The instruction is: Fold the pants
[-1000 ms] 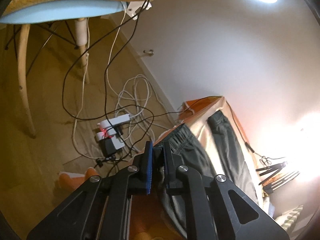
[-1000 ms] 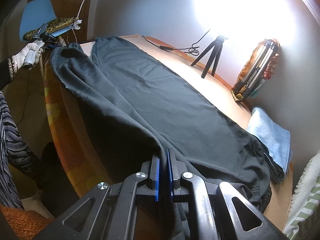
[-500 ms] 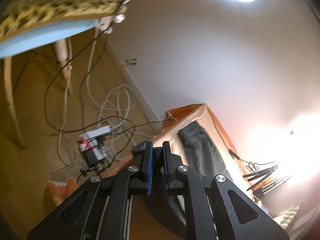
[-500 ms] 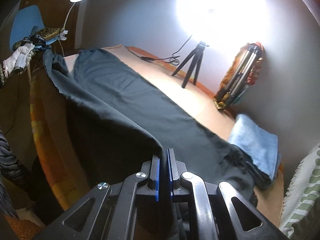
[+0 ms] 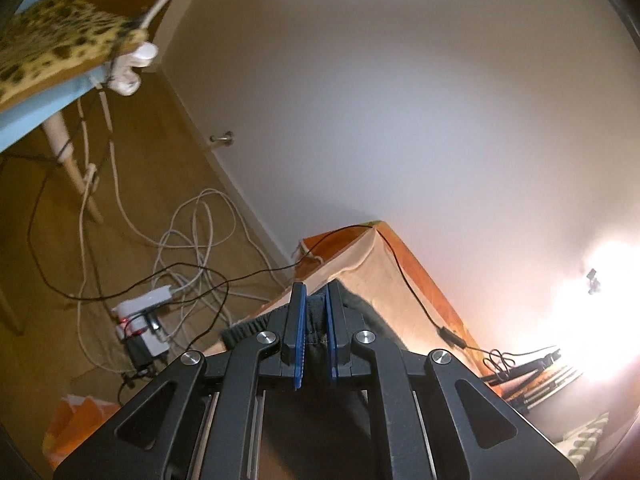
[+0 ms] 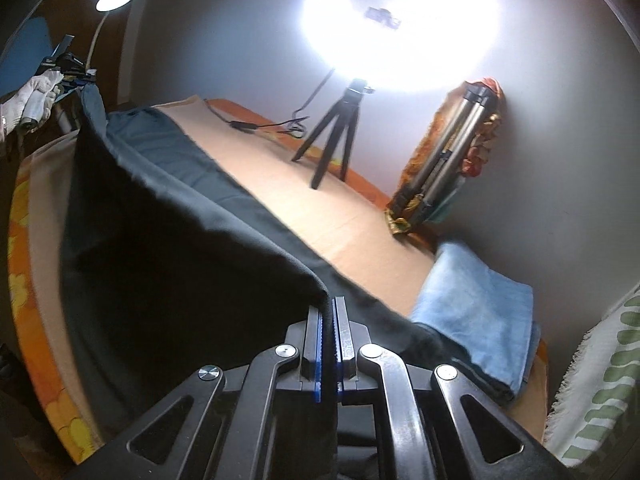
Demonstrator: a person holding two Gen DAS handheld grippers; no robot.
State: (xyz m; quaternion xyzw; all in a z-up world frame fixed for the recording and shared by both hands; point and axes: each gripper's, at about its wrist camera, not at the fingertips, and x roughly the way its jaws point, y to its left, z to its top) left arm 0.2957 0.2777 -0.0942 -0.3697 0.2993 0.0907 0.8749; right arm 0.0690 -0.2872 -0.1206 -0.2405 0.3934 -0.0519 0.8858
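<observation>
Pants (image 6: 180, 264) hang lifted between both grippers so one half can swing over the other. Left gripper (image 5: 315, 320) is clamped on the waistband; right gripper (image 6: 329, 332) pinches the hem end, keeping the edge taut above the table (image 6: 320, 216).

1. The pants (image 6: 172, 248) have come up off the table (image 6: 320, 208): a second ago they lay spread flat, now the near edge is lifted into a dark hanging sheet.
2. The right gripper (image 6: 328, 344) has risen toward 12 o'clock with that edge.
3. The left gripper (image 5: 314, 334) has carried the waistband up; most of the fabric has left its view, probably hidden below.
4. More bare table shows at 1 o'clock.
</observation>
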